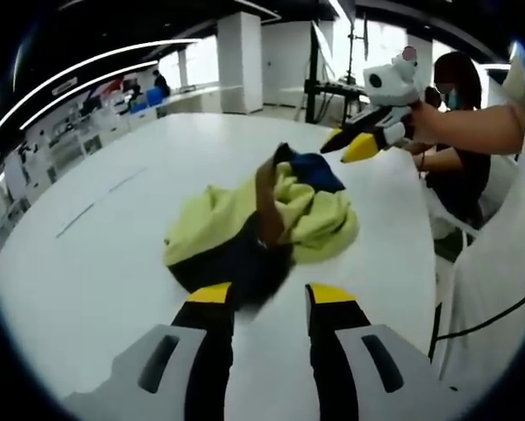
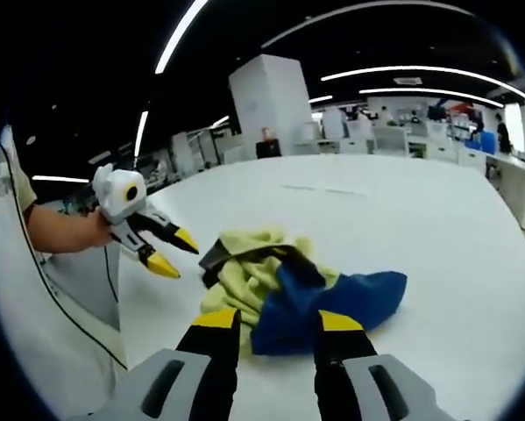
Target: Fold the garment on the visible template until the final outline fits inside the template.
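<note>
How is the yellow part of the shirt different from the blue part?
The yellow part is pale and lime-coloured; the blue part is dark and deep. In the right gripper view the yellow part lies bunched nearer the left gripper, while the blue part spreads flatter, toward the right gripper. Both belong to one crumpled garment lying on the white table, and neither gripper grips either.

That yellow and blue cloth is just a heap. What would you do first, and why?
Probably lower the open left gripper onto the near dark edge of the crumpled yellow-green and blue garment and grip it, so the heap can be pulled flat. Both grippers, including the right gripper, hang open, and nothing is spread on the white table.
</note>
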Motion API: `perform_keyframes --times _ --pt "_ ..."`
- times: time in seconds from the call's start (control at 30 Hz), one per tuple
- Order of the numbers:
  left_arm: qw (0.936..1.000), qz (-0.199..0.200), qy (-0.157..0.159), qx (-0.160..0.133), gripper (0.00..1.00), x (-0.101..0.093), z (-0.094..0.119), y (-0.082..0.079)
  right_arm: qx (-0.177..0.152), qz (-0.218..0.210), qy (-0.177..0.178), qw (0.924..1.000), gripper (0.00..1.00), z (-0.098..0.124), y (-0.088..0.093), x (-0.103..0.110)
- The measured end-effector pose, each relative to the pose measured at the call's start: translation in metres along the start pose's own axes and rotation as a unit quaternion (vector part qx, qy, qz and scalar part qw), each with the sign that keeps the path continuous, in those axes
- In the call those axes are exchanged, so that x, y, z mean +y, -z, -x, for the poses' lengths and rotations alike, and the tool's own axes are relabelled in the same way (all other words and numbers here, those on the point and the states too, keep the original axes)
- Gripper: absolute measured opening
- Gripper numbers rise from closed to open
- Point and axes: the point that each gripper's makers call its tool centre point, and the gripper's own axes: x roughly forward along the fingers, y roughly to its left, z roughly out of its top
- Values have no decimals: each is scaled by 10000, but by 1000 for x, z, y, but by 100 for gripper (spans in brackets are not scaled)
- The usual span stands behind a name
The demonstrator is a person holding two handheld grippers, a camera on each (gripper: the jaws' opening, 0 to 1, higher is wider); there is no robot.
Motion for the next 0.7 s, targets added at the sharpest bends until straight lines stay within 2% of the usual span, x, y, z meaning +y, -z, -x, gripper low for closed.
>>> perform_keyframes --times 0.23,0.47,0.7 --pt "10000 56 -44 10 25 3 -7 -1 -93 -247 65 9996 26 -3 -1 -4" --pt "9999 3 -86 75 23 5 -14 -1 -107 -299 188 9993 23 -8 -1 -6" --pt "9998 -32 -156 128 21 8 -18 0 76 -187 322 9993 17 -14 4 -9"
